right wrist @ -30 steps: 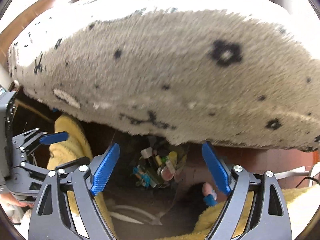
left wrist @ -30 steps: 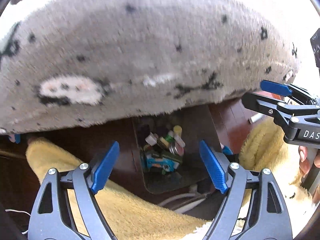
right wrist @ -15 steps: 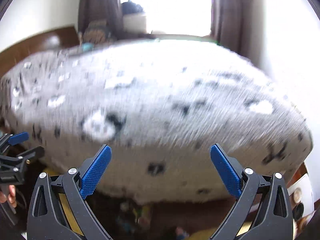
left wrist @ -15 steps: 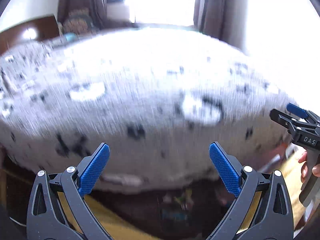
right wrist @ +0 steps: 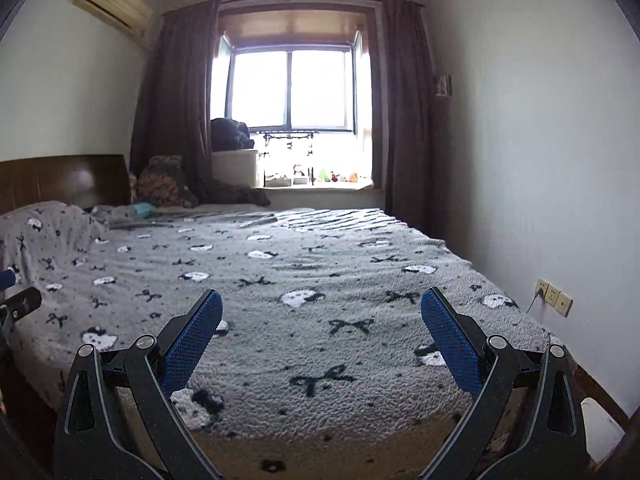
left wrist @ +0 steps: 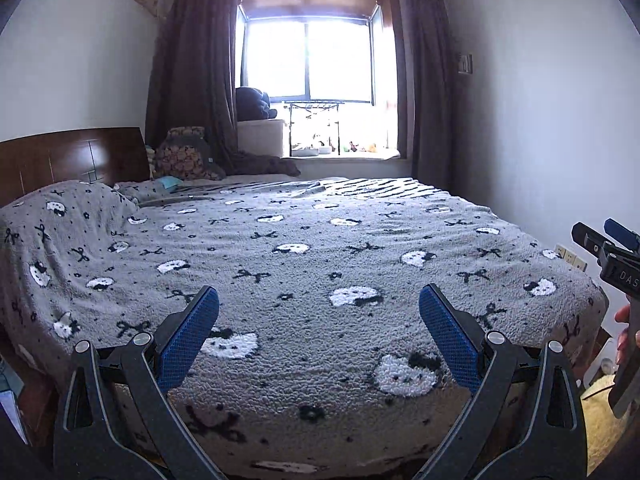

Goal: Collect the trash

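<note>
With both the left gripper [left wrist: 319, 332] and the right gripper [right wrist: 321, 334] spread wide and empty over the patterned bed cover [left wrist: 304, 264], no trash is in view, so a blind reach downward risks snagging the fleece instead.
</note>
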Motion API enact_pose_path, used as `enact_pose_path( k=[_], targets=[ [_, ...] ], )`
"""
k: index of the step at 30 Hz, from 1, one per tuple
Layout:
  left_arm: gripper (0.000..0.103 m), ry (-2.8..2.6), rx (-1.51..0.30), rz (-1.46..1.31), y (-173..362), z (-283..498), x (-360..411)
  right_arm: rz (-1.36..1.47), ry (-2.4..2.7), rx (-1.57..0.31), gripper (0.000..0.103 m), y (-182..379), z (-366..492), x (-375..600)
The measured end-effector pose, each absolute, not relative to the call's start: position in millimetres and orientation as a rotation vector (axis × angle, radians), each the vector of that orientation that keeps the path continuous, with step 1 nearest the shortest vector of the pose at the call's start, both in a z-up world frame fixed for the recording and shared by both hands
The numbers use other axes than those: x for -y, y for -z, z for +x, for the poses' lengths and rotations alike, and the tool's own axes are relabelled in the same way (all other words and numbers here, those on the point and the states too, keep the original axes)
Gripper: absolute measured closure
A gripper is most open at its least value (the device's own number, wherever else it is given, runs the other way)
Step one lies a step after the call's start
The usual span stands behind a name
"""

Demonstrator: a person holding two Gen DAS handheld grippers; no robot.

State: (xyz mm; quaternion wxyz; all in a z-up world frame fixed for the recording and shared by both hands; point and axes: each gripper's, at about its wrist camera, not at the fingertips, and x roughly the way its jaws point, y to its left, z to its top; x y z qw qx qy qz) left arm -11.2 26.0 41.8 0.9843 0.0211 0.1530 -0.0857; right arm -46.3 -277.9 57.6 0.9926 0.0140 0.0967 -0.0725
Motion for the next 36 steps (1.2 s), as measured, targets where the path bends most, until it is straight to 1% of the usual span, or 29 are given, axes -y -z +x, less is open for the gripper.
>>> enact_pose_path(
  k=[5, 14, 36],
  targets=[
    [0.008, 0.166, -0.311, 0.014, -42.4, -13.8, -26.9, 0.038, 0.16, -0.193, 0.003, -68.5, -55.8, 277.0],
    [0.008, 0.148, -0.35, 0.006, -27.7, -10.6, -27.7, 0.051, 0.197, -0.234, 0.003, -63.2, -58.2, 275.5],
    [0.008, 0.136, -0.356, 0.006, -27.6, -8.2, -27.6, 0.068, 0.166, -0.262, 0.003, -58.0, -51.4, 269.9]
  ],
)
